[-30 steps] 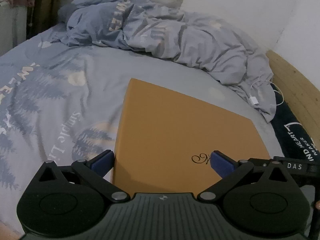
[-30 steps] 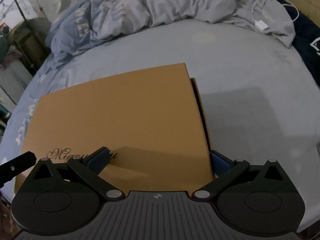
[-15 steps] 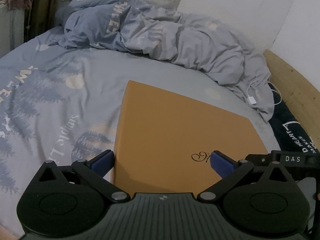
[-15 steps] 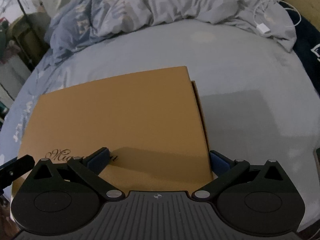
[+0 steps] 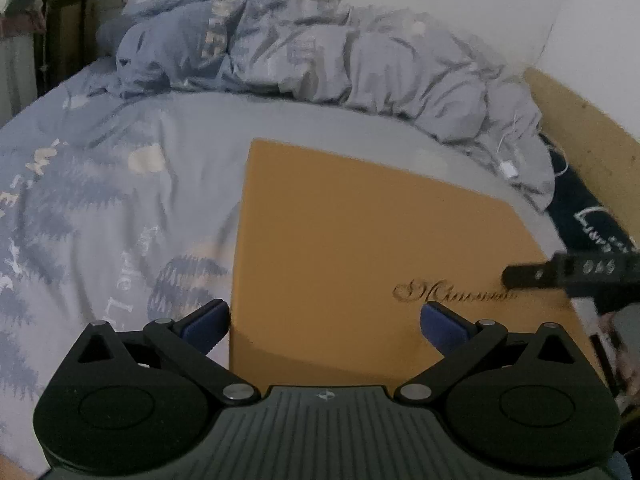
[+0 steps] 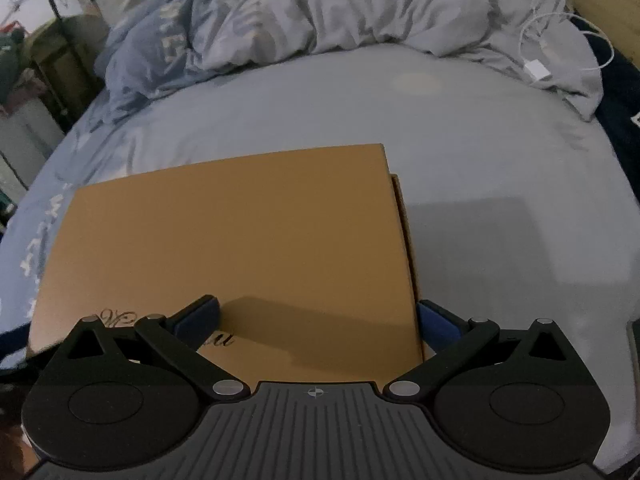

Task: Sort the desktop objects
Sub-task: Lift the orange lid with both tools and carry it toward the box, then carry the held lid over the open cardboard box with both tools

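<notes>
Orange box (image 5: pixel 360 240) bears cursive script (illegible).

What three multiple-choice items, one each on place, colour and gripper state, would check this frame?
1. The box lies on:
A. a bed sheet
B. a wooden desk
C. a tiled floor

2. The box lid is:
A. green
B. white
C. orange-brown

3. The right gripper has its jaws:
A. shut on a cable
B. spread open at the box's near edge
C. shut on the duvet

Answers: 1 A, the blue-grey bed sheet surrounds the box; 2 C, the lid shows orange-brown in both views; 3 B, its blue pads stand wide apart, one over the lid, one beside the box's right side.
</notes>
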{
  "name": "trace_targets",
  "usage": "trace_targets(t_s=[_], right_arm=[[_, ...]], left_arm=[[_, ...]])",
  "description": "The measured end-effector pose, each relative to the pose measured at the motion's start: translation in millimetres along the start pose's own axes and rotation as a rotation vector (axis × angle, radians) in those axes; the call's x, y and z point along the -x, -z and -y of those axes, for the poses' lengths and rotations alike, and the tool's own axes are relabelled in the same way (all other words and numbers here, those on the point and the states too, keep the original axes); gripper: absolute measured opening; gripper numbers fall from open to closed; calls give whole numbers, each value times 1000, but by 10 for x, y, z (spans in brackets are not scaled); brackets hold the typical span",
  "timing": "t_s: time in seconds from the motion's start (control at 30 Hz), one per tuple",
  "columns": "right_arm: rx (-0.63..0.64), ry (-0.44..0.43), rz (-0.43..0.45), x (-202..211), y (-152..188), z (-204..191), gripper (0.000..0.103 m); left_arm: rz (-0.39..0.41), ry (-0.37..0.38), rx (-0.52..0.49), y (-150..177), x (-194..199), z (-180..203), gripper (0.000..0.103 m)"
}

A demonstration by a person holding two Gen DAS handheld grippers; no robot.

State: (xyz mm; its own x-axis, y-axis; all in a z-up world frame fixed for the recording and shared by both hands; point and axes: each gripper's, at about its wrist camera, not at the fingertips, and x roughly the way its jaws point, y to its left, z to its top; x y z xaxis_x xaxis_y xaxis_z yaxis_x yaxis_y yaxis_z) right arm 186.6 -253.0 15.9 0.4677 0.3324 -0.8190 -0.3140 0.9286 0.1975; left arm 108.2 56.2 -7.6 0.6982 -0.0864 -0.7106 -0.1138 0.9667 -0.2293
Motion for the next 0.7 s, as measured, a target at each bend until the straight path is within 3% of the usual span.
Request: trace_targets(t_s=[0.43,0.7], right_arm=[[-12,-112,41,149,160,260,103],[-19,-113,41,262,326,384,103]], left_arm=[[-6,26,10,101,5,-74,103],[-13,31,0,118,-13,-49,103]])
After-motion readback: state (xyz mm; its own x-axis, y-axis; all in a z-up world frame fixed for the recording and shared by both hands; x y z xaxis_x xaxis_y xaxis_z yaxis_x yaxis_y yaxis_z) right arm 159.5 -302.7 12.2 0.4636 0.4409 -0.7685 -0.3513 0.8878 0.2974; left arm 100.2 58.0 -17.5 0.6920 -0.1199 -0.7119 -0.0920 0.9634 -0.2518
